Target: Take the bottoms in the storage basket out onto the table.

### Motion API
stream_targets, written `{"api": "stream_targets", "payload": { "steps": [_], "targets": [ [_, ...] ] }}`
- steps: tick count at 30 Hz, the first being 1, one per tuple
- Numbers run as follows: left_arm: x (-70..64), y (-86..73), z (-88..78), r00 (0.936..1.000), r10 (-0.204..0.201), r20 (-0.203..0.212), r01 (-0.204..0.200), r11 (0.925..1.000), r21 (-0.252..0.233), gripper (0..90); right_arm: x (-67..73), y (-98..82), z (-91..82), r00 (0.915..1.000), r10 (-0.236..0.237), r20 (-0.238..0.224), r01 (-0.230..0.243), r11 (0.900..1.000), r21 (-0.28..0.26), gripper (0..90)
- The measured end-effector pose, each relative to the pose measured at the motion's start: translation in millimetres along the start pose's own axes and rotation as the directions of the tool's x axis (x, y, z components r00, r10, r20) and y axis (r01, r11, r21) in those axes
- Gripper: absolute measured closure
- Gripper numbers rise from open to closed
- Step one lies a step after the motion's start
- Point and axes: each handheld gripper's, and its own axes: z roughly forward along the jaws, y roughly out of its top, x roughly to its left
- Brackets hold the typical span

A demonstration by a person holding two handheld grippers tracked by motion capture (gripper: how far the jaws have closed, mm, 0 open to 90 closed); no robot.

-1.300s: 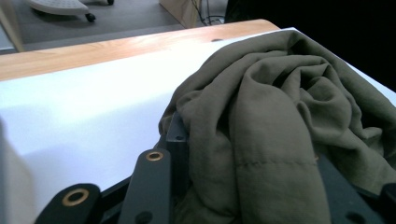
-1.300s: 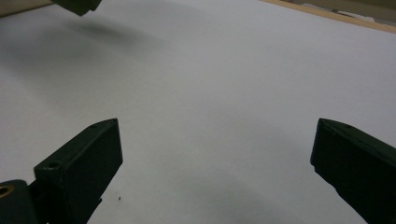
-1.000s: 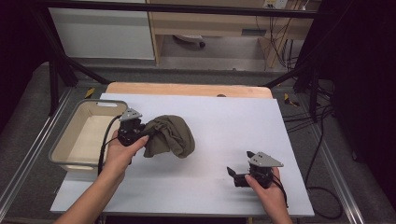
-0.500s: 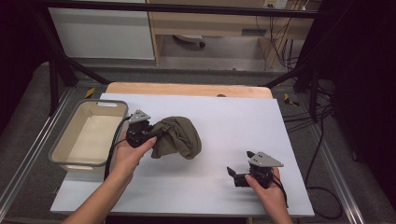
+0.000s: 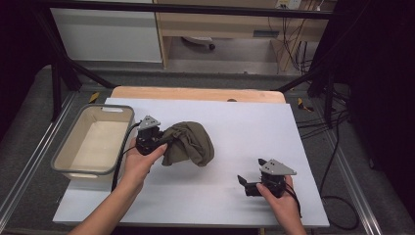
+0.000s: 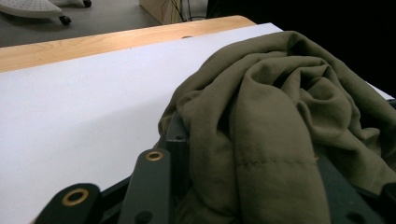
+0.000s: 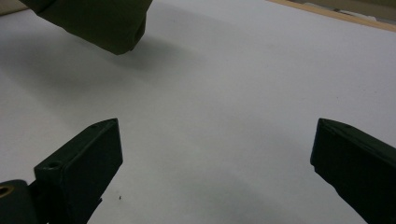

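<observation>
The olive cloth (image 5: 188, 143) sits bunched on the white table (image 5: 244, 122), left of centre, its long axis running from my left gripper (image 5: 164, 142) toward the right. My left gripper is clenched on its left edge. A beige bin (image 5: 93, 142) stands just left. My right gripper (image 5: 243, 182), jaws spread and empty, rests well apart. Since earlier, the cloth has shifted right, away from the bin.

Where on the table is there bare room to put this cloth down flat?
The white mat is bare between the olive cloth and the right tongs, and along its far edge by the wooden strip. It is crowded on the left, near the bin.
</observation>
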Motion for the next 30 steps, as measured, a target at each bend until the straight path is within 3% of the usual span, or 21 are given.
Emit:
{"api": "stream_targets", "payload": {
  "steps": [6, 11, 30],
  "targets": [
    [-2.8, -0.1, -0.1, 0.9997, 0.024, -0.003, -0.024, 0.9996, -0.014, 63.3, 0.0, 0.1, 0.1, 1.0, -0.003, 0.0, 0.003, 1.0, 0.0, 3.0],
    [-5.0, 0.6, 2.4, 0.9999, 0.012, 0.008, -0.012, 0.9998, -0.017, 63.3, 0.2, 0.3, 0.5, 1.0, -0.002, -0.001, 0.002, 1.0, 0.0, 3.0],
    [-15.2, -4.1, 24.3, 0.9998, 0.014, 0.015, -0.014, 0.9996, 0.023, 63.2, 1.4, 2.6, 5.1, 1.0, 0.002, -0.001, -0.002, 1.0, -0.003, 3.1]
  ]
}}
